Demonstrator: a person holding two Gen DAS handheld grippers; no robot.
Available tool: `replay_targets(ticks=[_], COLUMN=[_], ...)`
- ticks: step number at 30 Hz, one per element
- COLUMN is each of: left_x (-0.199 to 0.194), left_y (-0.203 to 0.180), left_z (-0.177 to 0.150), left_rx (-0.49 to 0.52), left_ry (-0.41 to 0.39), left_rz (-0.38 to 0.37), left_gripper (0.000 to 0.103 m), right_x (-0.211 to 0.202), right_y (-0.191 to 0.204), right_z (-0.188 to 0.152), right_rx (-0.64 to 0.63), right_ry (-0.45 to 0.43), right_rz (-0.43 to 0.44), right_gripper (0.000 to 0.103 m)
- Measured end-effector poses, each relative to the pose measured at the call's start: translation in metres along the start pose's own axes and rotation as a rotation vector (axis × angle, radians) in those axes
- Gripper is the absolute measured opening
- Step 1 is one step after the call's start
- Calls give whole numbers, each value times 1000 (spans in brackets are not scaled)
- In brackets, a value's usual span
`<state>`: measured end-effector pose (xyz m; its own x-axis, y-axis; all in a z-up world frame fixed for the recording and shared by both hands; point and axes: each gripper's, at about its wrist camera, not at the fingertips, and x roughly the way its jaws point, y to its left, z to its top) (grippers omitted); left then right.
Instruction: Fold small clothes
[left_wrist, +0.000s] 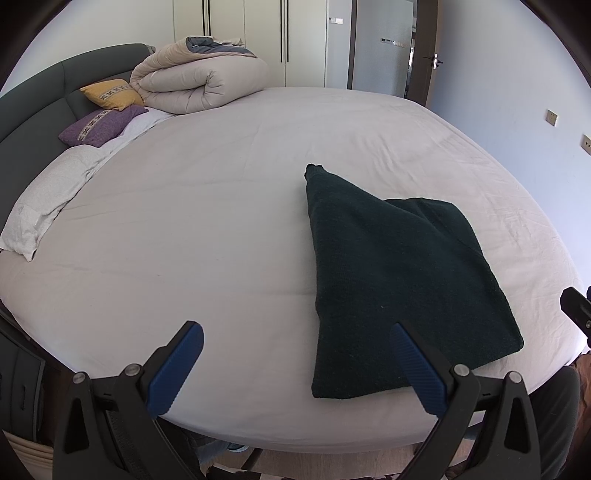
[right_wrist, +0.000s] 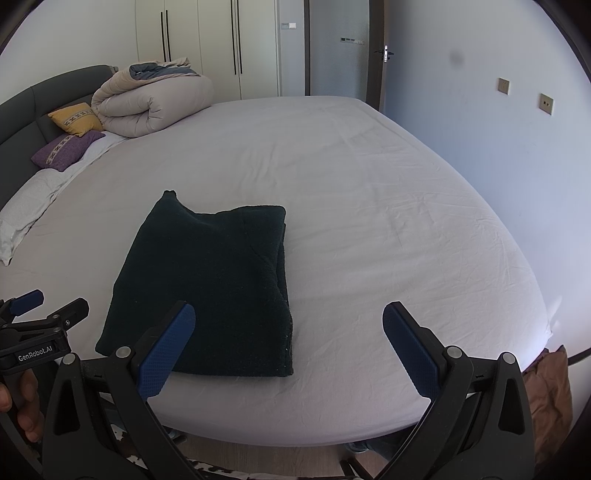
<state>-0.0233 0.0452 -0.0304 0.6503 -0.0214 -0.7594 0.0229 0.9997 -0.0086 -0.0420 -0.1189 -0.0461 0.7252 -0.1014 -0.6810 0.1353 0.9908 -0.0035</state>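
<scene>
Dark green knit garment (right_wrist: 207, 284) lies folded on the bed (right_wrist: 369, 221).

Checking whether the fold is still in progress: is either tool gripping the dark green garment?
No. The left tool and right tool are both open and empty, and the dark green garment lies folded on the bed sheet.

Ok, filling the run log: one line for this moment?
left gripper open | right gripper open | dark garment folded on bed, unheld
</scene>
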Motion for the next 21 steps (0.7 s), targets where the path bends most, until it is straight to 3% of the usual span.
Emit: replay_targets(ticks=[21], left_x=[-3], left_y=[-3], left_z=[1], left_rx=[4], left_ry=[1], left_rz=[-5], left_gripper=[103], right_x=[-3], right_y=[-1], right_z=[1], right_rx=[0], right_ry=[-3], right_rz=[4], right_gripper=[103])
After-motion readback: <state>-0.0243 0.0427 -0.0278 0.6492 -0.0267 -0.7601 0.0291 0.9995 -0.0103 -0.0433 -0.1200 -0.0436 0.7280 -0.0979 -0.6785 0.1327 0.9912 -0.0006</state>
